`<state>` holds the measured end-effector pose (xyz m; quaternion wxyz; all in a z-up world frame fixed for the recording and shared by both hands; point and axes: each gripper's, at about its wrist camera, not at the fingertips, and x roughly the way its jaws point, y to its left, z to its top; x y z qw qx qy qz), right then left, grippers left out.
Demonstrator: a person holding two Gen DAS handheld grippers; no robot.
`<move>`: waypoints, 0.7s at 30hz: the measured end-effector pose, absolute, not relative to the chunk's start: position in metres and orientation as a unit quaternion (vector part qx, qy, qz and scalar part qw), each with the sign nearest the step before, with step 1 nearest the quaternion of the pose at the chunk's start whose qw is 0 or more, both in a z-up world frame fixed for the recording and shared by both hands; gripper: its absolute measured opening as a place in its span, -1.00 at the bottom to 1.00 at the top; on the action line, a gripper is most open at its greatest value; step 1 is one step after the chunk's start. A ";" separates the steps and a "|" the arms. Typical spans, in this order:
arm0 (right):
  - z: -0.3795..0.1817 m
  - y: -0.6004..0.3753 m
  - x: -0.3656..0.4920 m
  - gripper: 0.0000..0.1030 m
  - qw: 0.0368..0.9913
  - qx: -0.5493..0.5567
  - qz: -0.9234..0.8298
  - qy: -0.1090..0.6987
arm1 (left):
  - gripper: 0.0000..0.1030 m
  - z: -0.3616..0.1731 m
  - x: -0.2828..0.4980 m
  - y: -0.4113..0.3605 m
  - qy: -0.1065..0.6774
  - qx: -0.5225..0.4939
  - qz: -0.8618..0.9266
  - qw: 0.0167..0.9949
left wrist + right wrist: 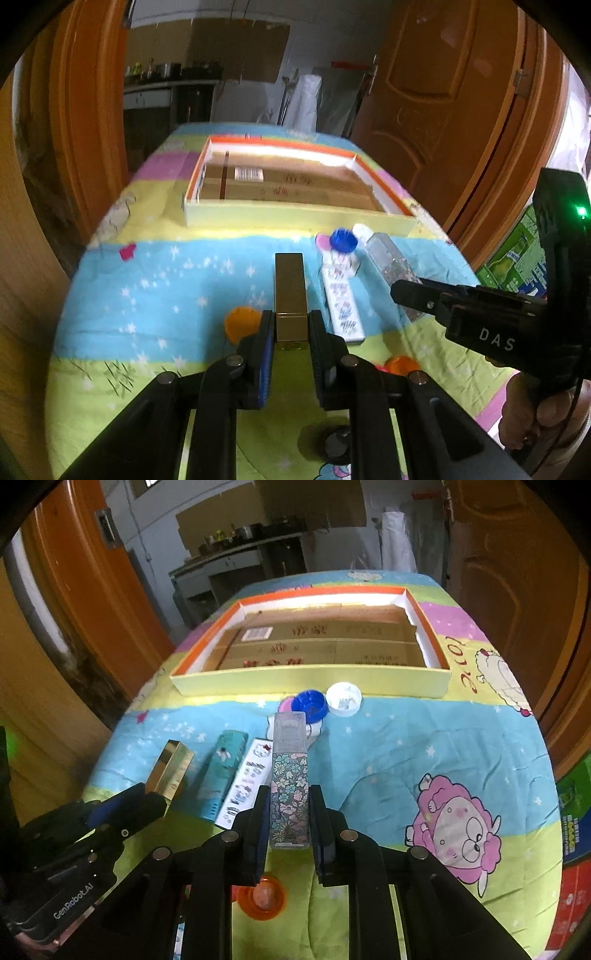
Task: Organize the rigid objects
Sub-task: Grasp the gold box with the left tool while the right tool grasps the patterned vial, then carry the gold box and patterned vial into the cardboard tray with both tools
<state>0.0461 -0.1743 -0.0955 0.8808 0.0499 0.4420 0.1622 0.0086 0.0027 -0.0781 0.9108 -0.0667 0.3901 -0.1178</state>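
Observation:
My left gripper (291,326) is shut on the near end of a long gold box (290,291), which is lifted and points away over the quilt. My right gripper (290,805) is shut on a clear box with a floral print (290,775), also pointing away. In the right wrist view the left gripper (151,799) shows at the lower left with the gold box (171,766). The right gripper (404,293) reaches in from the right of the left wrist view. A shallow tray lined with cardboard (310,683) lies beyond both, with nothing in it.
On the quilt lie a teal box (223,771), a white patterned box (247,782), a blue cap (309,703), a white cap (343,698), a pink cap (286,703) and orange caps (262,895) (240,325). Orange doors flank the table.

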 end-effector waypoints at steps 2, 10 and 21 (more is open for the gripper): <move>-0.086 -0.177 0.046 -0.62 0.886 0.051 0.162 0.431 | -0.65 -0.067 0.010 0.003 0.377 -0.064 -0.117 0.917; -0.055 -0.189 0.056 -0.62 0.904 0.045 0.164 0.392 | -0.65 -0.025 0.033 0.005 0.342 -0.050 -0.090 0.934; -0.030 -0.209 0.097 -0.62 0.913 0.047 0.162 0.370 | -0.65 -0.001 0.080 0.011 0.344 -0.038 -0.067 0.936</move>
